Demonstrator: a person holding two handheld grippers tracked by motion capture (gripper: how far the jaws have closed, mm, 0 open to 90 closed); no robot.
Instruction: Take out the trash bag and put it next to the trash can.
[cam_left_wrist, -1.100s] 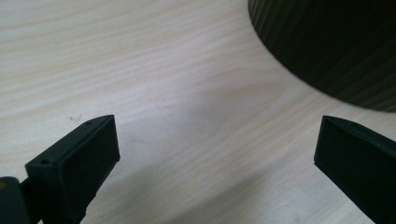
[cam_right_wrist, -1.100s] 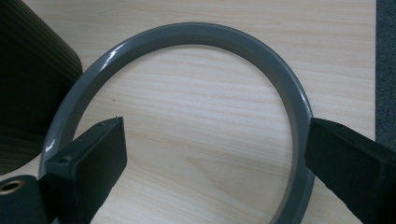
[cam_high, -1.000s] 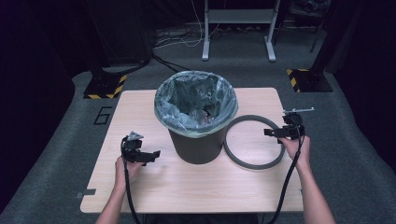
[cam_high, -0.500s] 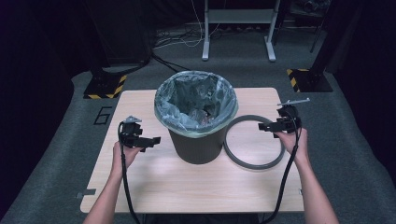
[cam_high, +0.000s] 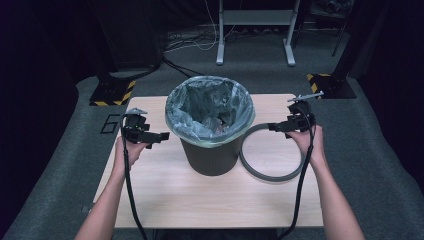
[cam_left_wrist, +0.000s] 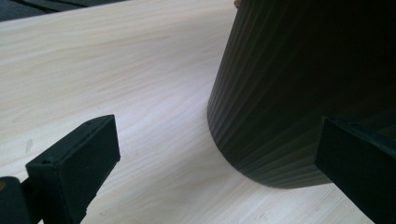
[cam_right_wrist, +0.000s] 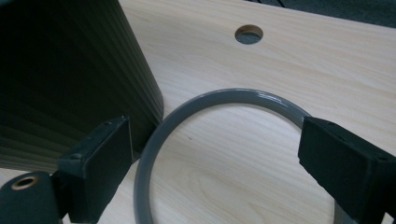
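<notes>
Centrally on the pale wooden table (cam_high: 165, 190) stands a dark ribbed plastic bin (cam_high: 210, 155) lined with a translucent grey-green bag (cam_high: 180, 112), some crumpled stuff inside. A grey plastic ring (cam_high: 270, 172) lies flat just right of the bin, its edge touching the bin's base. The left gripper (cam_high: 161, 136) hovers left of the bin, jaws wide apart, pointing at its wall. The right gripper (cam_high: 273, 127) hangs above the ring's far arc, jaws wide, gripping nothing. A round hole (cam_right_wrist: 248, 34) pierces the tabletop beyond the ring.
</notes>
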